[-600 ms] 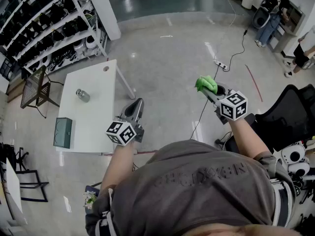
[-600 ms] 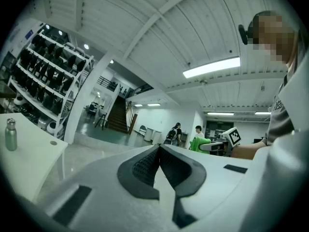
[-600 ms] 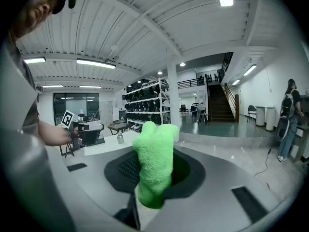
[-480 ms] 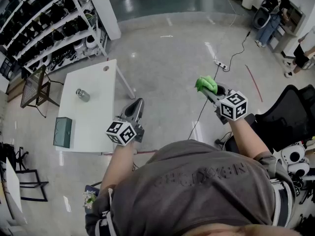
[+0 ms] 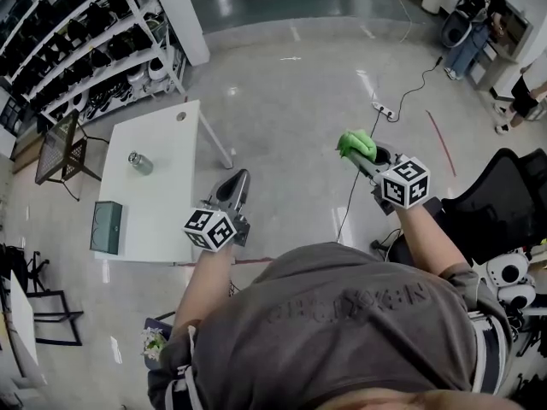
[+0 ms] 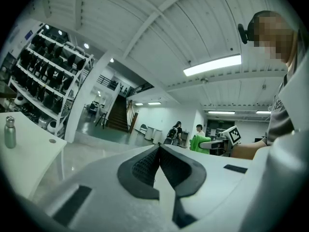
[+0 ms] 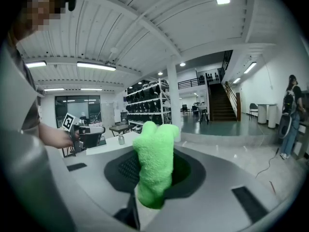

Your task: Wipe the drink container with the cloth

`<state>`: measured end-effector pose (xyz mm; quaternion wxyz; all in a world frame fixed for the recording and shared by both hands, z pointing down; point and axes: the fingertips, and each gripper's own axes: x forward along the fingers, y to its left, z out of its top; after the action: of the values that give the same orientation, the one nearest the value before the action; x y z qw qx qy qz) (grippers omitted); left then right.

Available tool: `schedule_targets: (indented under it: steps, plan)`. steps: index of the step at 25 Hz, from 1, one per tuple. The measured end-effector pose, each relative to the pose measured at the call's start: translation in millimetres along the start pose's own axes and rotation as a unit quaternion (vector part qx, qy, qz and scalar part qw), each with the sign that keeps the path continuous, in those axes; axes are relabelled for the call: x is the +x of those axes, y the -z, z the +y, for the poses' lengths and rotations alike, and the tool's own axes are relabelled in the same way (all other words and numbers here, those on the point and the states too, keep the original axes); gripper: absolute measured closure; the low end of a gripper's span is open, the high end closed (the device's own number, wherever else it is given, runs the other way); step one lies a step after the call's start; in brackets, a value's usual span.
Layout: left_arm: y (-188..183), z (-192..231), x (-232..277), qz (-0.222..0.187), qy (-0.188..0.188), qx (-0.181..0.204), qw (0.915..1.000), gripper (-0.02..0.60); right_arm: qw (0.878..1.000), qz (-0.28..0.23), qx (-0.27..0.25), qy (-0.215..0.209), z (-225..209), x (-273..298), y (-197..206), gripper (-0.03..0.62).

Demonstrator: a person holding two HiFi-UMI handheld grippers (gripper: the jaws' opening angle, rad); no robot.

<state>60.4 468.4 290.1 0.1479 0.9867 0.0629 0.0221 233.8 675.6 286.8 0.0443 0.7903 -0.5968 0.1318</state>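
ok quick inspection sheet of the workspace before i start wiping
surface: white table, mostly bare, off to the left
job's things: drink container upright on the table; green cloth in the right tool
clutter: green box on the table, apart from the container
grippers: left tool shut, empty; right tool shut on the green cloth
cables: power strip and cable on the floor
surroundings: shelving rack, black chair, people far right

The head view looks steeply down on the left tool (image 5: 240, 178), right tool (image 5: 355, 154) and bench (image 5: 167, 203). Each tool view looks level along its own jaws; both share the shelves (image 6: 43, 76).
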Motion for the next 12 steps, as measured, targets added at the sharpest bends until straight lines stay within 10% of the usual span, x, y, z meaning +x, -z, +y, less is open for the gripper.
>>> schedule_targets:
  steps: [12]
  plan:
    - [14, -50, 44, -0.005, -0.028, 0.001, 0.9996, 0.577, 0.999, -0.003, -0.006, -0.04, -47, -25, 8, 0.508]
